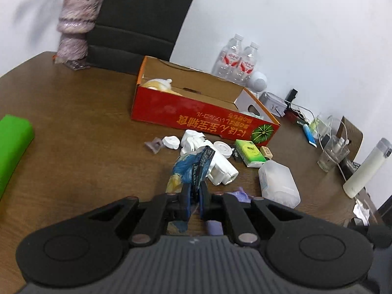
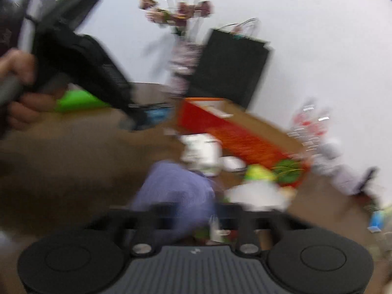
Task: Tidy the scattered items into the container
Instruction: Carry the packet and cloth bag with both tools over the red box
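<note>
An open red cardboard box (image 1: 196, 112) lies on the brown table; it also shows in the blurred right wrist view (image 2: 245, 137). My left gripper (image 1: 194, 196) is shut on a blue and yellow crumpled wrapper (image 1: 188, 169), held above the table short of the box. In front of the box lie white plastic pieces (image 1: 220, 166), a green tissue pack (image 1: 251, 153) and a clear plastic container (image 1: 278, 183). My right gripper (image 2: 196, 210) is shut on a purple cloth-like item (image 2: 176, 191). The left gripper and the hand holding it appear in the right wrist view (image 2: 98, 73).
A vase (image 1: 76, 27) and a black bag (image 1: 144, 17) stand at the table's far edge. A green object (image 1: 12, 144) lies at left. Water bottles (image 1: 235, 58), a glass (image 1: 333, 152), cables and a white thermos (image 1: 367, 169) crowd the right side.
</note>
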The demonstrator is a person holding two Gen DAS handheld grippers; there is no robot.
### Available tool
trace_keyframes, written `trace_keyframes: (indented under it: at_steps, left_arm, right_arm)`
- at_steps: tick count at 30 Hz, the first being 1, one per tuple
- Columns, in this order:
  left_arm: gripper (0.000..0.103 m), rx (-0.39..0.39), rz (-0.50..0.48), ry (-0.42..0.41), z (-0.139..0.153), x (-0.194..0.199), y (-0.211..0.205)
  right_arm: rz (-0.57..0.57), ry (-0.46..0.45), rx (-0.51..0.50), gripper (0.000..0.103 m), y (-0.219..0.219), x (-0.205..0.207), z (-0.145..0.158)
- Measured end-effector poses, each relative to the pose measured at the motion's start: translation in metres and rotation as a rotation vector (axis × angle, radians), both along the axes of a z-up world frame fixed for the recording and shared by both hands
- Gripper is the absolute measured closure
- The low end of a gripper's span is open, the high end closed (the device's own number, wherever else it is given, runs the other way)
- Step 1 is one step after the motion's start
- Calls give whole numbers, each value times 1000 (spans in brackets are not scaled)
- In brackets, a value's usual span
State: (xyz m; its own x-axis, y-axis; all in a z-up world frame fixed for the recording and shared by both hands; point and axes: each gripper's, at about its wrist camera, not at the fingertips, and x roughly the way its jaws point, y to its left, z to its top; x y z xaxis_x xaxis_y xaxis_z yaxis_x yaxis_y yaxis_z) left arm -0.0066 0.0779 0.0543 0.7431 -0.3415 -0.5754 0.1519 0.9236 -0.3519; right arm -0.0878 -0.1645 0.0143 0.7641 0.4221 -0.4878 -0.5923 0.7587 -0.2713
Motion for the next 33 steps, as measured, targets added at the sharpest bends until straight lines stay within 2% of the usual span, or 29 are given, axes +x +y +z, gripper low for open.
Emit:
trace_keyframes:
  at_steps: [3,4,5,7,8,9,11,12,14,15,17,18,20,22,24,25,26,27,30,33]
  left_arm:
    - [96,14,17,-2,-4,-11,1]
    - [96,17,22,1,-5,-13,1]
    - [96,20,29,5,-6,-15,3]
    - [96,25,45,11,-10,-16,6]
    - [96,24,51,18,-13,-16,9]
    - [96,20,60,32,-17,-14,10]
    - [96,21,80,52,-22,-12,12]
    - [96,29,90,52,-23,-13,12]
    - [96,43,94,35,-23,-19,13]
    - [96,39,92,28,-23,-21,15]
    - [96,24,93,32,-25,-23,19]
    - [96,22,102,35,-25,-22,21]
    - [96,19,115,39,-26,-21,22]
    - [96,9,117,36,-26,-21,24]
    - [96,12,122,30,-25,-22,24]
    - [96,18,124,25,-24,-23,24]
    - [96,25,128,22,-24,-25,24]
    - [96,30,131,17,-23,-26,24]
    - [96,36,137,-14,-14,-29,23]
    - [96,26,77,-72,13,-20,18]
  right_arm:
    - [103,-20,-63,102,17,-21,-11]
    - [106,-14,-52,98,20,-22,-12]
    - [83,-3,-18,95,19,-19,-11]
    - [5,46,71,67,13,-6,-6]
    - [-11,98,118,61,11,5,-5]
    - [-7,166,158,48,11,12,-4]
    - [-16,248,201,44,18,23,-8]
    - [-57,265,183,44,23,30,-11]
    - [-192,242,116,43,31,39,-17]
    - [-244,244,120,39,28,43,-17]
    - [-273,309,221,27,17,54,-15]
    - [-278,363,295,18,12,62,-15]
    - [-291,437,377,18,14,73,-16]
    - [-308,398,342,20,35,78,-20]
    - [-299,293,205,29,60,66,-24]
    - [-274,243,162,41,67,61,-26]
    - [-237,248,172,58,68,59,-26]
    - [-206,273,185,100,67,58,-23]
    - [-190,251,155,101,61,48,-9]
    - [-138,208,282,101,31,45,42]
